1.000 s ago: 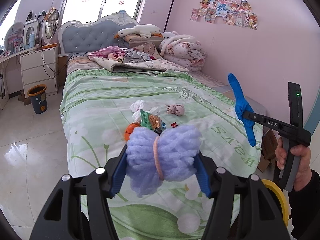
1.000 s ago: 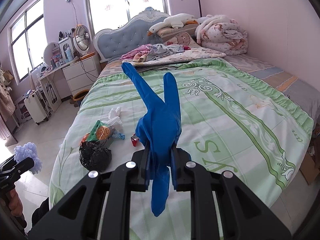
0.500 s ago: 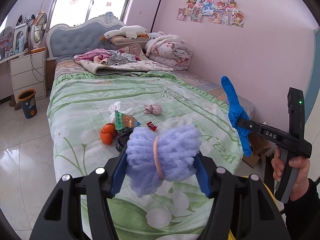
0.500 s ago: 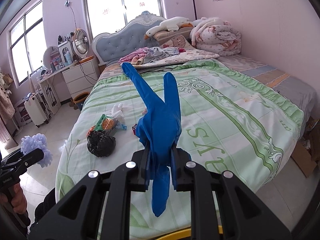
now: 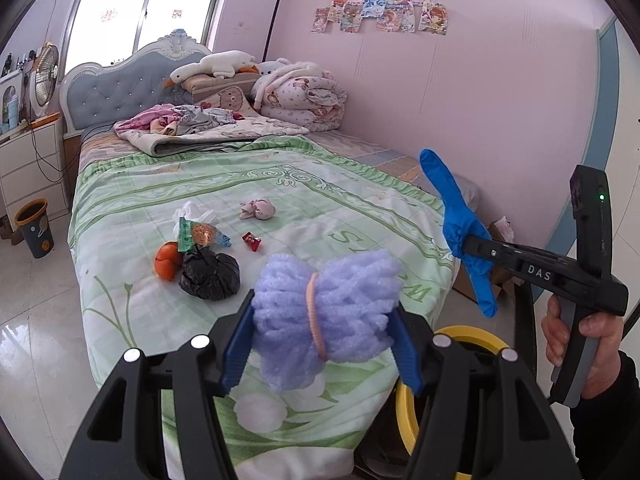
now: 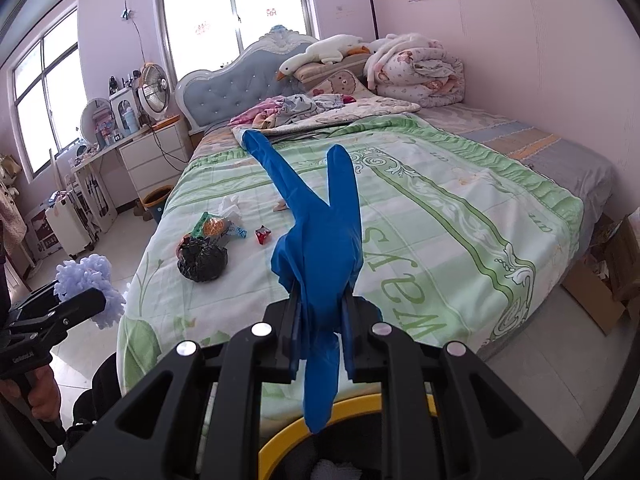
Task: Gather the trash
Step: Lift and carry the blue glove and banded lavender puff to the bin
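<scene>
My left gripper [image 5: 320,340] is shut on a fluffy lilac bundle [image 5: 326,304] tied with a pink band, held past the foot of the bed. My right gripper [image 6: 320,320] is shut on a blue rubber glove [image 6: 320,240], which hangs over a yellow-rimmed bin [image 6: 352,404]; the bin's rim also shows in the left wrist view [image 5: 468,332]. On the green bedspread [image 5: 304,208] lie a black bag [image 5: 210,274], an orange object [image 5: 167,260], a snack packet [image 5: 198,236], white tissue [image 5: 192,212], a red wrapper [image 5: 251,241] and a pink wad [image 5: 258,210].
A small dark waste bin [image 5: 35,228] stands on the floor by the white drawers [image 5: 28,172]. Pillows, folded quilts and clothes lie at the head of the bed. Cardboard boxes [image 6: 600,292] sit by the right wall.
Both grippers have drawn back from the bed towards its foot with their loads still held. The yellow bin rim has come into view below them.
</scene>
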`<state>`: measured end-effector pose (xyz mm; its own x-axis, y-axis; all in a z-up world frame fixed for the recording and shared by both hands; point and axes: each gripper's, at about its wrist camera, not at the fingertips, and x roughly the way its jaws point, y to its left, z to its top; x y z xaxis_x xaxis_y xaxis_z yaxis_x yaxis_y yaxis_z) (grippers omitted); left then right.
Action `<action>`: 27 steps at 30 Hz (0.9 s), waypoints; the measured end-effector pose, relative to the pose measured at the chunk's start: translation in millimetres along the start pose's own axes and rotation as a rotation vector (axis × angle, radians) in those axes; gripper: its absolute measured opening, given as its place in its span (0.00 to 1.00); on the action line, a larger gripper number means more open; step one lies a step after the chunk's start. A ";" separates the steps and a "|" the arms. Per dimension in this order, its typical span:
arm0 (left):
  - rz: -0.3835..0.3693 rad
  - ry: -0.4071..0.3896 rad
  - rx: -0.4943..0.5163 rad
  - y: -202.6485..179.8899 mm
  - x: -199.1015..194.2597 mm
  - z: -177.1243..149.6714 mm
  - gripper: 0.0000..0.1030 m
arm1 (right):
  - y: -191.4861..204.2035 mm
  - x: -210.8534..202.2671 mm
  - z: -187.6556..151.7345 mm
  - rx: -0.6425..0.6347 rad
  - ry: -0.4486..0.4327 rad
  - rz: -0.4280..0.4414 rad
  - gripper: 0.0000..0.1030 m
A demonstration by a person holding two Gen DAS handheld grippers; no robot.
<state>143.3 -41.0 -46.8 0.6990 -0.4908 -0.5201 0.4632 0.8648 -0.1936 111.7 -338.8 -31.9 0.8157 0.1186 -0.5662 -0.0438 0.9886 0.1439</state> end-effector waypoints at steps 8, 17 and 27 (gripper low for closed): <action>-0.047 0.013 0.043 -33.3 -2.6 -7.0 0.55 | -15.7 -26.8 -21.8 0.024 0.010 -0.011 0.15; -0.098 0.067 0.089 -68.1 10.0 -19.4 0.55 | -31.9 -48.3 -50.2 0.046 0.045 -0.011 0.15; -0.176 0.181 0.139 -104.0 38.4 -42.4 0.55 | -50.7 -60.7 -80.4 0.080 0.094 -0.013 0.16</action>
<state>98.9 -145.3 -81.9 0.4979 -0.5945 -0.6314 0.6480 0.7389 -0.1848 18.0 -388.7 -70.0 0.7583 0.1180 -0.6411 0.0156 0.9799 0.1988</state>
